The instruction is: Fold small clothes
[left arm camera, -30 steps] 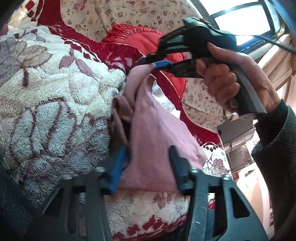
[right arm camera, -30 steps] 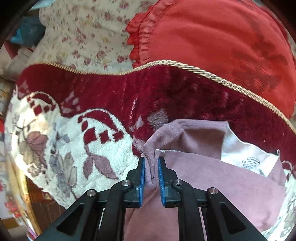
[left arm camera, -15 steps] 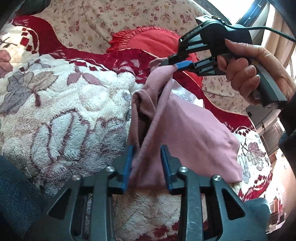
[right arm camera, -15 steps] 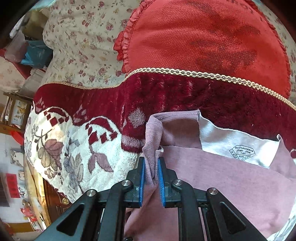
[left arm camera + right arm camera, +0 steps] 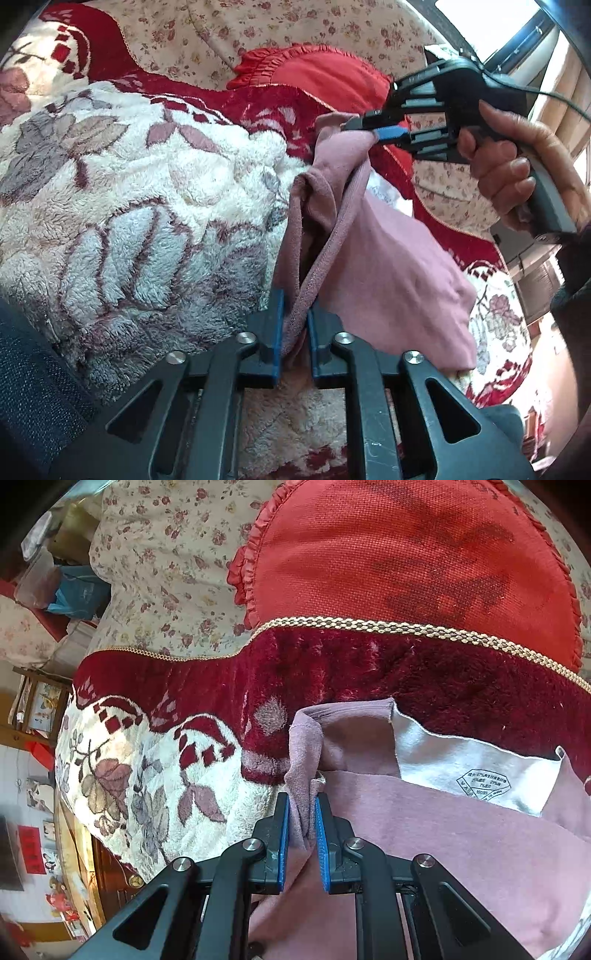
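On the plush blanket: the pink garment (image 5: 388,266) is lying near the dark red border, lifted along its hem.
Left gripper (image 5: 295,317): jaws, just closing, are now pinching the hem's near end.
Right gripper (image 5: 301,827): is clamping a bunched hem fold by the border.
Left view only: a hand (image 5: 517,166) is holding the right gripper's handle.
Right view only: the white label (image 5: 476,771) inside the garment; the red cushion (image 5: 406,561) beyond the braided edge.

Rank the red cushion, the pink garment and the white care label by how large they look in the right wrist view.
1. red cushion
2. pink garment, close to the cushion; it is cut off by the frame edge and nearer the camera, so unsure
3. white care label, clearly smallest
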`<action>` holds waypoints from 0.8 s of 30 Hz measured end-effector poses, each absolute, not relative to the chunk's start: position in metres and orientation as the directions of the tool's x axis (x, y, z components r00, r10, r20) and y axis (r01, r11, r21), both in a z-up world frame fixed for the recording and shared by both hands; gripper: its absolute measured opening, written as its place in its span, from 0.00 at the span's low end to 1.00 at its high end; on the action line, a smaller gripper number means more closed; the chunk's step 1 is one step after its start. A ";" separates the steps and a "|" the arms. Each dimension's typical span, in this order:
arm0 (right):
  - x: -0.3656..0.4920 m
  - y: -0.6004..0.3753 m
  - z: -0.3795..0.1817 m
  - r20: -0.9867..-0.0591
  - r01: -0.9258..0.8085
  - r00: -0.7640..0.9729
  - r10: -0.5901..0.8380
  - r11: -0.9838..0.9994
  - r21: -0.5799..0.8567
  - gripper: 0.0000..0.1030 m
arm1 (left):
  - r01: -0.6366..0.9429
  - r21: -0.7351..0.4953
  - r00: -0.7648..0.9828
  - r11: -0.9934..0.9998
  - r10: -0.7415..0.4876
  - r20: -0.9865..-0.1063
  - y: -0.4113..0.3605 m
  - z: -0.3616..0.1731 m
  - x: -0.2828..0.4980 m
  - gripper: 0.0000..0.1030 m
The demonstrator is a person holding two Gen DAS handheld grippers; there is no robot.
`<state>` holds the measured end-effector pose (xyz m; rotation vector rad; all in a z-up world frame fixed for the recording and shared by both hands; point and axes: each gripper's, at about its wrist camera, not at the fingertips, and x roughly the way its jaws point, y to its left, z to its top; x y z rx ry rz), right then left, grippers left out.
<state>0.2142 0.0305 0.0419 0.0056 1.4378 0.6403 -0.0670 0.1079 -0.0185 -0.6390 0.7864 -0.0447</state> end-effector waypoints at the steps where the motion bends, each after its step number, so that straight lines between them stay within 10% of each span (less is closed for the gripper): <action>1: 0.215 0.029 0.042 -0.910 -0.402 0.000 0.416 0.833 0.380 0.12 | -0.193 -0.558 0.717 0.807 -0.272 -0.642 0.109 -0.017 -0.068 0.07; 13: 0.224 -0.062 0.070 -0.795 -0.369 0.096 0.598 0.764 0.530 0.12 | 0.107 -0.712 0.650 0.694 -0.591 -0.478 0.038 0.031 -0.041 0.05; 24: 0.220 -0.215 0.049 -0.689 -0.310 0.240 0.684 0.726 0.613 0.03 | 0.237 -0.685 0.537 0.688 -0.681 -0.498 -0.046 0.024 -0.010 0.05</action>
